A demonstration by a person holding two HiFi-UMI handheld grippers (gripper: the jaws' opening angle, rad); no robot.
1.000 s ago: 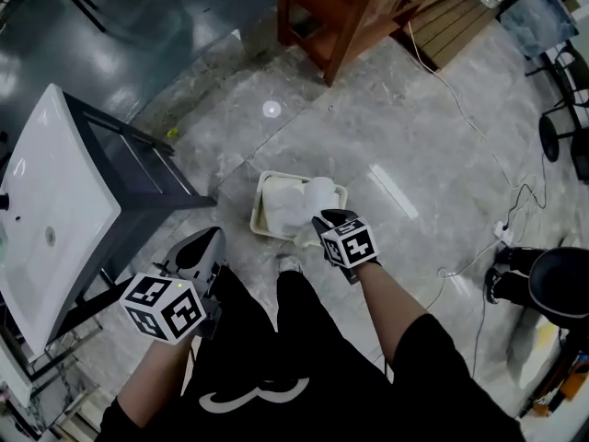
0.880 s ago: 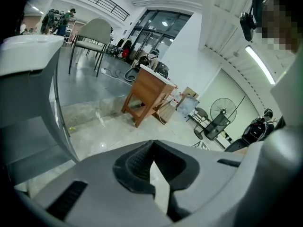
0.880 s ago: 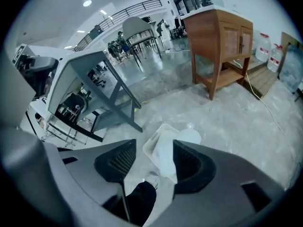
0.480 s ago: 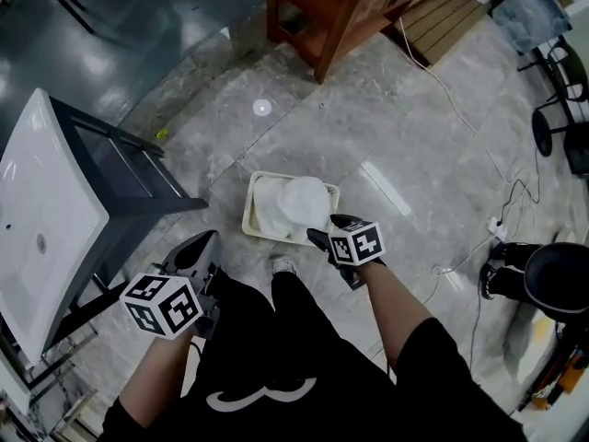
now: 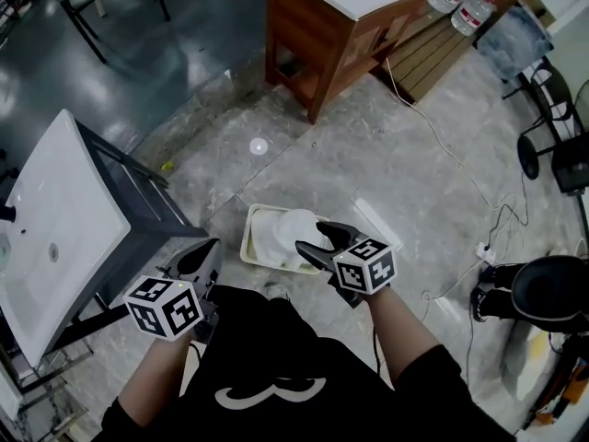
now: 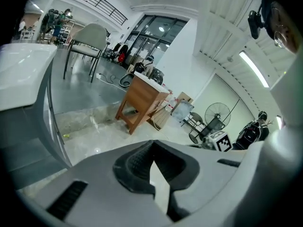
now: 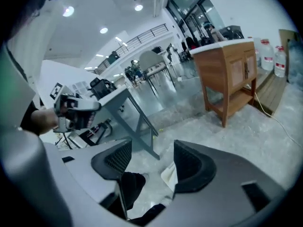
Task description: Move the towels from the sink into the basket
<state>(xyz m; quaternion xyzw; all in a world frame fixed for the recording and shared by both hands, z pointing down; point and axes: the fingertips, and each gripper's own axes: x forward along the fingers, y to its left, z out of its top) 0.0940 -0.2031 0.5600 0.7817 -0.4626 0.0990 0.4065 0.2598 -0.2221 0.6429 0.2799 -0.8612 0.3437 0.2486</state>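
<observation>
Two grippers, both empty: the right gripper [image 5: 317, 240] [image 7: 151, 162] has just opened its jaws, nothing between them, over the near edge of the basket [image 5: 250, 244] holding heaped white towels [image 5: 290, 228]. The left gripper [image 5: 204, 251] [image 6: 151, 162] is clamped closed beside the sink [image 5: 64, 210].

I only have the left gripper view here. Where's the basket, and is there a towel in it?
Observer: The basket sits on the floor just ahead of the person's shoe, with white towels piled in it.
Operator: Is the right gripper holding anything?
Observer: No. The right gripper's jaws have just been opening, and nothing is between them.
Operator: Anything left in the sink?
Observer: No towel shows in the part of the sink that the head view covers.
</observation>
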